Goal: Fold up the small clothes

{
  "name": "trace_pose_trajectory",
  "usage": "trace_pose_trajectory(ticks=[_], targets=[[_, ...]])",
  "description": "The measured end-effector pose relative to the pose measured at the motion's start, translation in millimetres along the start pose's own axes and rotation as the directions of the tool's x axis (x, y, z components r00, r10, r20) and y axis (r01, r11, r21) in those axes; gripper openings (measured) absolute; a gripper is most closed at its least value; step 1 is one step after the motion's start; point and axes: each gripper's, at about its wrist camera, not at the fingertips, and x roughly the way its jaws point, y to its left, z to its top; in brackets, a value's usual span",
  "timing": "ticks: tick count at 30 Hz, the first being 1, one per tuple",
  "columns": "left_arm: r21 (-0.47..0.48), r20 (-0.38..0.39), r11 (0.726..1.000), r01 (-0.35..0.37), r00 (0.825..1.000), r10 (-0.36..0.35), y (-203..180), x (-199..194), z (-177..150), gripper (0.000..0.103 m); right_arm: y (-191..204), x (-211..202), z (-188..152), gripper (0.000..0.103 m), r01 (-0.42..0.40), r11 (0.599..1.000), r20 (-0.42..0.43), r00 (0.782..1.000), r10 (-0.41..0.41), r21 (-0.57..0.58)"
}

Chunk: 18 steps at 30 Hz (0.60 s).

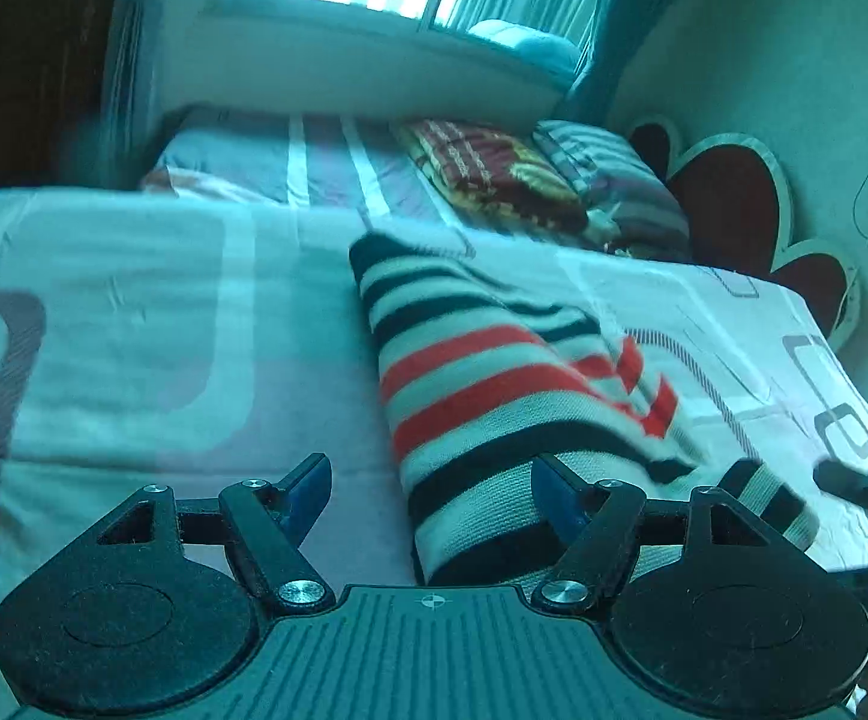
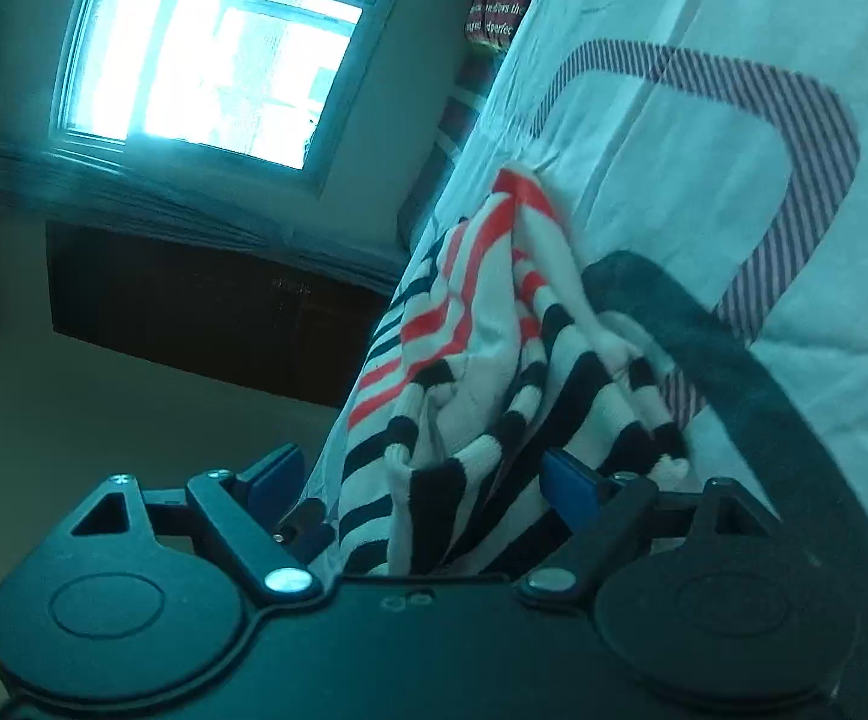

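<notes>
A small knit garment point(image 1: 493, 384) with black, white and red stripes lies in a long folded band on the pale bed sheet point(image 1: 134, 330). My left gripper point(image 1: 431, 495) is open, low over the near end of the garment, with its right finger resting on the cloth. In the right wrist view the same striped garment point(image 2: 463, 360) is bunched between the jaws of my right gripper point(image 2: 422, 480), which are wide apart and do not pinch it. The view is tilted sideways. The right gripper shows as a dark shape at the right edge of the left wrist view point(image 1: 859, 489).
The bed sheet point(image 2: 703, 150) has grey rounded-square prints. A folded red and yellow blanket point(image 1: 493, 174) and striped pillows point(image 1: 619, 180) lie at the far end. A red headboard point(image 1: 733, 204) stands at the right, a window point(image 2: 218, 42) and dark cabinet point(image 2: 194, 312) beyond.
</notes>
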Motion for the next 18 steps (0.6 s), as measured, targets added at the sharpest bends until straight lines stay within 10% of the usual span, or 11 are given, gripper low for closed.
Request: trace_pose_trajectory(ticks=[7,10,14,18], targets=[[-0.051,-0.004,0.998,0.036,0.999,-0.037,-5,35,-15,0.073,23,62,13,0.068,0.196,0.964,-0.020,0.979,-0.203,-0.179],[-0.064,0.008,0.998,0.024,1.000,-0.023,-5,42,-7,0.073,52,83,7,0.033,0.336,0.844,0.033,0.934,-0.356,-0.417],[-0.026,0.002,1.000,0.010,1.000,-0.010,-14,49,-7,0.072,96,78,-17,0.024,0.376,0.616,0.200,0.920,-0.337,-0.692],[0.061,0.003,0.997,-0.042,0.999,0.042,-31,53,-8,0.073,96,58,-17,0.024,0.383,0.588,0.277,0.923,-0.266,-0.713]])
